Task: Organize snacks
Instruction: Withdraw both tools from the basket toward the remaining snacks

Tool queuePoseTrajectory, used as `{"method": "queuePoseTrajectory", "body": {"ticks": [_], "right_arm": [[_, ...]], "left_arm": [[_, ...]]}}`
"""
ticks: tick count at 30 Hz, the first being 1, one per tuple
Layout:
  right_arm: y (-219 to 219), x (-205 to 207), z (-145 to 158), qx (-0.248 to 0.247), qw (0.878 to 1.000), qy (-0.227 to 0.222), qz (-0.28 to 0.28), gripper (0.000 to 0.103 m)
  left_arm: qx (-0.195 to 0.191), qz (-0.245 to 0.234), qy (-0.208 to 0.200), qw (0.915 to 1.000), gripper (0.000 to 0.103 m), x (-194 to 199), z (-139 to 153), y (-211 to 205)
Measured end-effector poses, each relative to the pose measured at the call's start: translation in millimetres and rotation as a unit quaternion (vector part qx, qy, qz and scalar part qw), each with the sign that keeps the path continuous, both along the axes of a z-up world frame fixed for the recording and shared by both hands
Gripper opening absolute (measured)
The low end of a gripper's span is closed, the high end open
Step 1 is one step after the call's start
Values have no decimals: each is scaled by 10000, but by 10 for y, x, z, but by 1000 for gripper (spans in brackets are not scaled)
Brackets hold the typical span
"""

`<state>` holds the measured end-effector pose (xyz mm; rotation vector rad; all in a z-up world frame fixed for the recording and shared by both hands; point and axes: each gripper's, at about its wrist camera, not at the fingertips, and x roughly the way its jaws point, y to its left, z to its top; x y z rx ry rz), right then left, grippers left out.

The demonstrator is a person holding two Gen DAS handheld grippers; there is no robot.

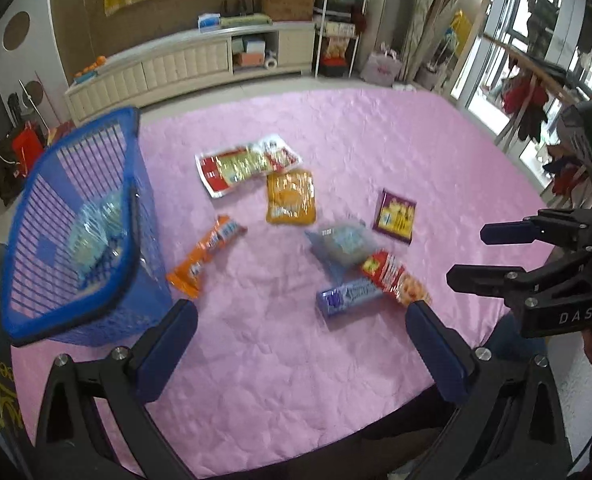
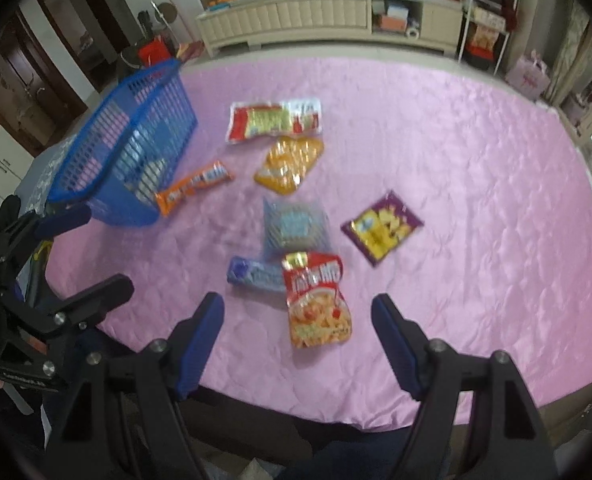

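Seven snack packets (image 2: 296, 224) lie scattered mid-way across the pink cloth (image 2: 475, 168). Blue basket (image 1: 76, 216) on the left edge, one clear packet inside. Left gripper (image 1: 301, 344) spread wide, empty. Right gripper (image 2: 297, 344) spread, empty, over the near red packet (image 2: 317, 300).
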<state>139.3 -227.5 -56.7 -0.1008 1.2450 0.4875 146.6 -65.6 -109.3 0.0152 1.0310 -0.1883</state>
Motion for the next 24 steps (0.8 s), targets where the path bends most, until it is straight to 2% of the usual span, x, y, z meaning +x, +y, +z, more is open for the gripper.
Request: {"method": "queuePoseTrajectory", "body": {"ticks": [9,16,19,24], "right_arm": [[27,180,-638,-102,9970,709,296,80],[66,362,-1002,-150,9933,1018,516,80],[120,421,-1015,-114,9927,974,697,81],[263,377,-1033,-431,9896,799,1116,80]], "left_arm": [[37,-89,568,9983,103,93,-506,-101],[162,-305,688,9970,103,194,-711,-174],[263,-428,657,9966,103,244,-773,-214],[206,-473,701,9962,103,301,-816,-215]]}}
